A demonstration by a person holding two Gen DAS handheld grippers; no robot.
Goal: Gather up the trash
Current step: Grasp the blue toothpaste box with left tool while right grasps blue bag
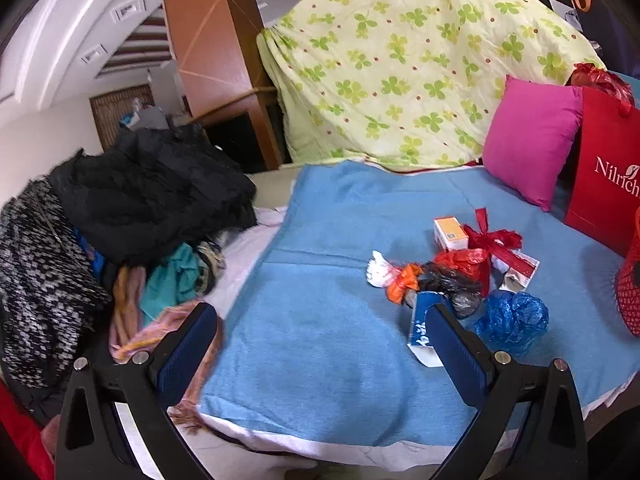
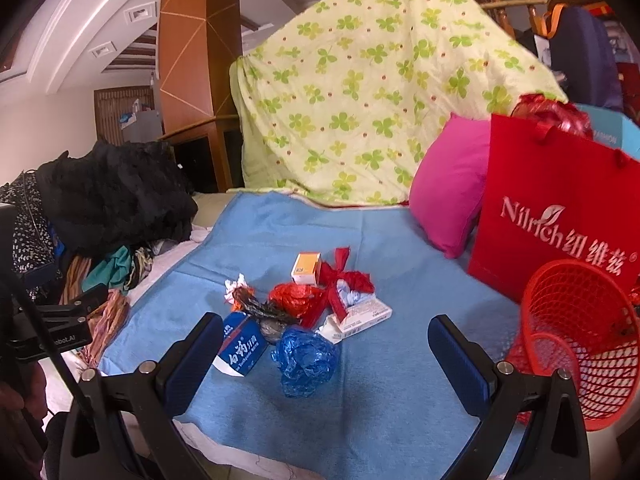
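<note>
Both claws stand wide open and hold nothing: the left gripper (image 1: 320, 344) and the right gripper (image 2: 326, 354) each hang above the near edge of the blue blanket (image 2: 384, 400), jaws spread well apart.

The trash sits in one heap in the middle of the blanket. At the back of the heap is a small orange box (image 2: 306, 267), with a red ribbon (image 2: 340, 284) just beside it to the right. A red bag (image 2: 290, 298) lies in front of the box, touching a white carton (image 2: 360, 314) that lies flat on the heap's right side. White paper (image 2: 234, 286) and a dark wrapper (image 2: 264, 310) mark the left side. A blue carton (image 2: 242, 348) and a crumpled blue bag (image 2: 306, 360) are the nearest pieces, the carton close to the right gripper's left finger.

Right of the heap, well apart from it, a red basket (image 2: 576, 344) leans tilted at the blanket's edge. Behind the basket stands a red paper bag (image 2: 556, 216), with a pink pillow (image 2: 448, 184) against its left side. Left of the blanket lies a pile of clothes (image 1: 120, 220)
</note>
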